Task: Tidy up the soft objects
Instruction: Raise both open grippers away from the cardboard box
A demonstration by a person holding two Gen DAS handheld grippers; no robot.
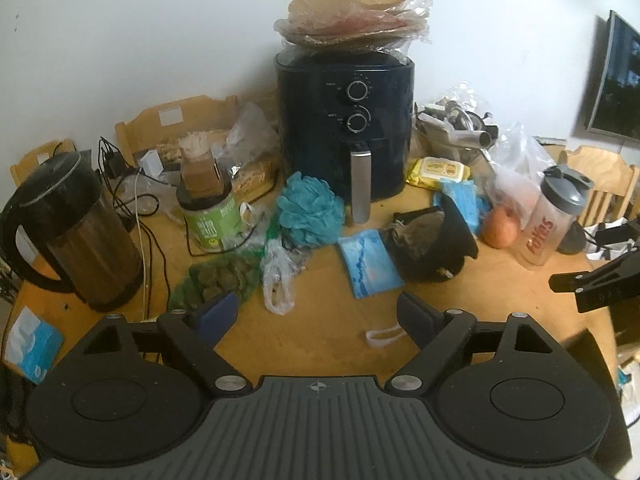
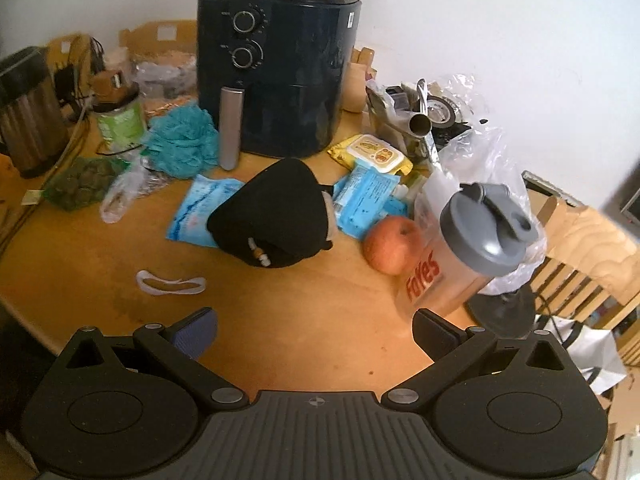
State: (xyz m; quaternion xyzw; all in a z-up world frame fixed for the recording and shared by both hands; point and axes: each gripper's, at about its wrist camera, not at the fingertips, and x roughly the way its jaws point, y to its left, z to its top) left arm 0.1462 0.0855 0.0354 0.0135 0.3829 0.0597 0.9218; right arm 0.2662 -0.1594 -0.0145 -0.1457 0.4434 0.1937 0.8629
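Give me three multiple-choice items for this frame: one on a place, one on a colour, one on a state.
1. Where is the apple?
A. beside the shaker bottle
B. on top of the air fryer
C. inside the kettle

2. What colour is the bath pouf?
A. red
B. teal
C. white

3. What is the left tool doing?
A. gripping the black hat
B. open, holding nothing
C. shut on the apple

Answers: 1 A, it touches the bottle's base; 2 B, blue-green mesh; 3 B, only bare table shows between the spread fingers.
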